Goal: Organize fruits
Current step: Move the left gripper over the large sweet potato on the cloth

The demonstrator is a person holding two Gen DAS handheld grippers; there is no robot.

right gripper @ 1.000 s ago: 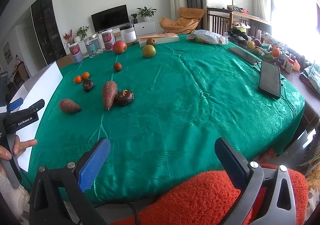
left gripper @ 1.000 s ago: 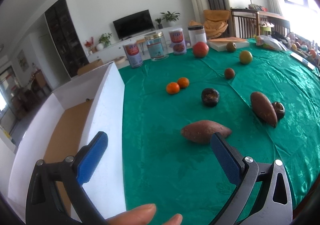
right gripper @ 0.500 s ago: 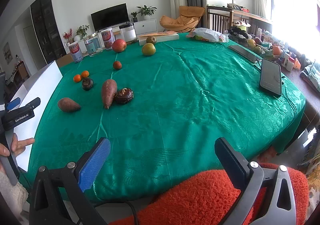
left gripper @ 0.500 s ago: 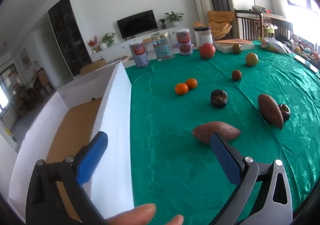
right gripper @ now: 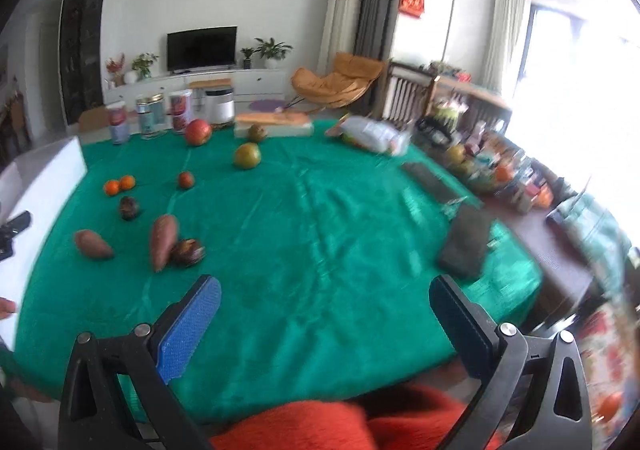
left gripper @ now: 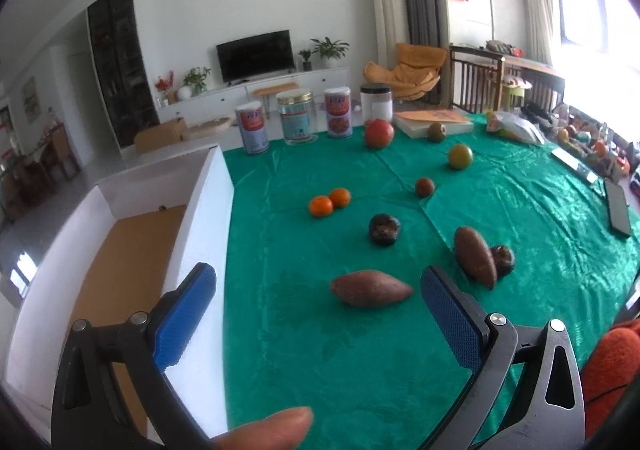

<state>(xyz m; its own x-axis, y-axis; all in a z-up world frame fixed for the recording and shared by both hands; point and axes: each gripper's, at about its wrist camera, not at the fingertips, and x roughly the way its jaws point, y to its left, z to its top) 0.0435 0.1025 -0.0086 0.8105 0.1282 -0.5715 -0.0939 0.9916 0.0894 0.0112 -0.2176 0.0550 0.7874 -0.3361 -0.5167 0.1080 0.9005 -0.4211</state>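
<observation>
Fruit lies scattered on a green tablecloth point(left gripper: 320, 350). My left gripper point(left gripper: 316, 300) is open above the cloth, just short of a brown sweet potato point(left gripper: 370, 287). A second sweet potato point(left gripper: 474, 257) rests against a dark round fruit point(left gripper: 503, 259). Further off lie another dark fruit point(left gripper: 384, 229), two oranges point(left gripper: 329, 202), a small reddish fruit point(left gripper: 424, 187), a green-yellow fruit point(left gripper: 460, 156) and a red one point(left gripper: 378, 133). A white open box point(left gripper: 200, 218) stands to the left. My right gripper point(right gripper: 325, 312) is open and empty over the near table edge.
Several tins and a jar point(left gripper: 300, 122) line the table's far edge beside a flat box point(left gripper: 436, 121). Two phones point(right gripper: 464, 238) lie on the right side. Orange fabric point(right gripper: 340, 426) is below the right gripper. A fingertip point(left gripper: 272, 426) shows under the left gripper.
The left gripper has swung right and lifted its view, so the sweet potato now lies between its fingers' line. The right gripper has moved up and right, blurring its view.
</observation>
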